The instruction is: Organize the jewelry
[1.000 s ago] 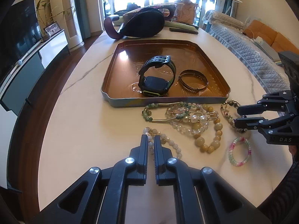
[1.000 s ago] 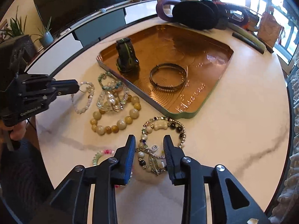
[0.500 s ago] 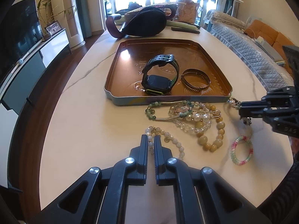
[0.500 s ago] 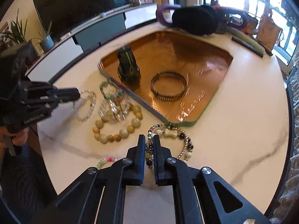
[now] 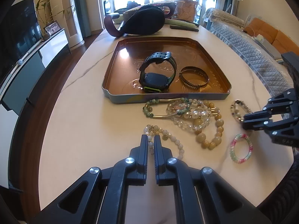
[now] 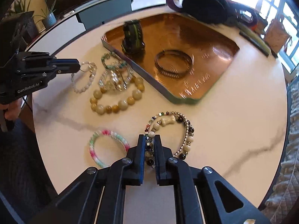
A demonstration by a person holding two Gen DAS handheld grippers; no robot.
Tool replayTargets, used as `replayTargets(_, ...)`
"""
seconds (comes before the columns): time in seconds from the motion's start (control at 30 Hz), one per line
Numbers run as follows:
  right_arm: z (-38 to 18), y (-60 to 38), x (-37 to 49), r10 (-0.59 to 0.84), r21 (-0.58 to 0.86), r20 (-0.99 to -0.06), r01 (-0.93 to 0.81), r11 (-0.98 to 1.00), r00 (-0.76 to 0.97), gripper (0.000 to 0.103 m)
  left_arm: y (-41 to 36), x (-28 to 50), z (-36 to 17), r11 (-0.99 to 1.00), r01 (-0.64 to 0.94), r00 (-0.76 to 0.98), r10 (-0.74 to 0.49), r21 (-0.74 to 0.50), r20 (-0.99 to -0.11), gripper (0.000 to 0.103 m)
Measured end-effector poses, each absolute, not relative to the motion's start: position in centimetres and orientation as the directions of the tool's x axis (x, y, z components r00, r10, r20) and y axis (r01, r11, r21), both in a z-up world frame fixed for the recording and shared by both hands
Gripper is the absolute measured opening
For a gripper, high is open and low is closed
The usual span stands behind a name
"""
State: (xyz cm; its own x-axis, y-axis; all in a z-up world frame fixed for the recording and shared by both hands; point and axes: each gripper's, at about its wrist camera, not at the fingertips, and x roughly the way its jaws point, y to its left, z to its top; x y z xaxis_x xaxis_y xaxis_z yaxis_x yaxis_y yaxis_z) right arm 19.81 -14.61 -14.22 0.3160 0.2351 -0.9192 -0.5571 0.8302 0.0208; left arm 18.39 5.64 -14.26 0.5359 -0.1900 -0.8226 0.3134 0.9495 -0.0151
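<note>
Having clamped shut, right claw [image 6: 149,141] grips the charm bracelet [image 6: 184,128].

Right gripper [image 6: 149,140] jaws clamp the mixed-bead bracelet [image 6: 184,130] — beside copper tray [image 6: 220,85].

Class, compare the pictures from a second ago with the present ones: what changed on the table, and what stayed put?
The right claw closed on the mixed bead bracelet and dragged it back from the tray. The left claw stayed shut on the white bead bracelet. The watch and bangle did not move.
</note>
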Motion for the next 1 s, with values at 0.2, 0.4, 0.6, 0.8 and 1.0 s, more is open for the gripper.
replayTargets(0.2,-13.2,-15.7,19.6,0.197,-0.038,-0.903,-0.53,0.847,0.381,0.017,5.8,18.4,-14.5,0.951,0.31,0.529,-0.183,-0.012,-0.828,0.006)
replayTargets(0.4,-12.4,-13.8,18.7,0.22,-0.09,-0.866,-0.573,0.815,0.449,0.018,5.3,18.6,-14.6,0.948,0.318,0.525,-0.189,-0.014,-0.83,0.006)
replayTargets(0.6,-14.0,-13.3,19.7,0.176,-0.119,-0.886,-0.576,0.808,0.43,0.018,5.1,18.7,-14.6,0.944,0.331,0.52,-0.195,-0.014,-0.831,0.006)
replayTargets(0.8,-14.3,-14.1,20.3,0.182,-0.083,-0.896,-0.556,0.827,0.404,0.019,5.5,18.8,-14.6,0.945,0.326,0.517,-0.193,-0.017,-0.834,0.006)
replayTargets(1.0,-14.4,-15.8,21.2,0.273,0.052,-0.891,-0.515,0.856,0.363,0.023,5.6,19.2,-15.7,0.95,0.311,0.508,-0.187,-0.024,-0.84,0.007)
